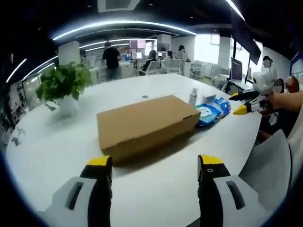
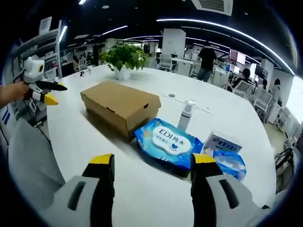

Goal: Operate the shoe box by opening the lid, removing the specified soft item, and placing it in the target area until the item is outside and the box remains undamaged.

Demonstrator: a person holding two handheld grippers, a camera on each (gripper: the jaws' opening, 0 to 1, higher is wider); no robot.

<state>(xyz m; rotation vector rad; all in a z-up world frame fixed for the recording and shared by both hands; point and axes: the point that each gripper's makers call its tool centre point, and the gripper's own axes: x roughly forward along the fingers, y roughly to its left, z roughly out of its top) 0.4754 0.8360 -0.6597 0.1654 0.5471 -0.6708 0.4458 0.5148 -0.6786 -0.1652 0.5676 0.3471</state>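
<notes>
- left gripper view: an open-plan office with strip lights overhead and people at desks far back at 12 o'clock; in front of me a big round white table.
- the shoe box, plain brown cardboard, lies flat near the middle of the table, lid down and closed, so the soft item is presumably inside and hidden from me.
- my left gripper hangs at 6 o'clock, its yellow-tipped jaws apart and holding nothing, lined up toward the box's near long side; i judge that is staging for the lid lift.
- a potted plant sits at 10 o'clock, well apart from the box; a blue wipes pack lies just beside the box's far right corner, with a small spray bottle behind it.
- the right gripper comes in at 3 o'clock, held in a hand over the table edge.
- right gripper view: same table, seen from the other side; the box is at 11 o'clock, still closed, undamaged as far as i can see.
- the right gripper is at 6 o'clock, jaws apart, empty, over the wipes pack; a tissue pack lies at 3 o'clock.
- the left gripper shows at 9 o'clock; i cannot tell here how its jaws stand.
</notes>
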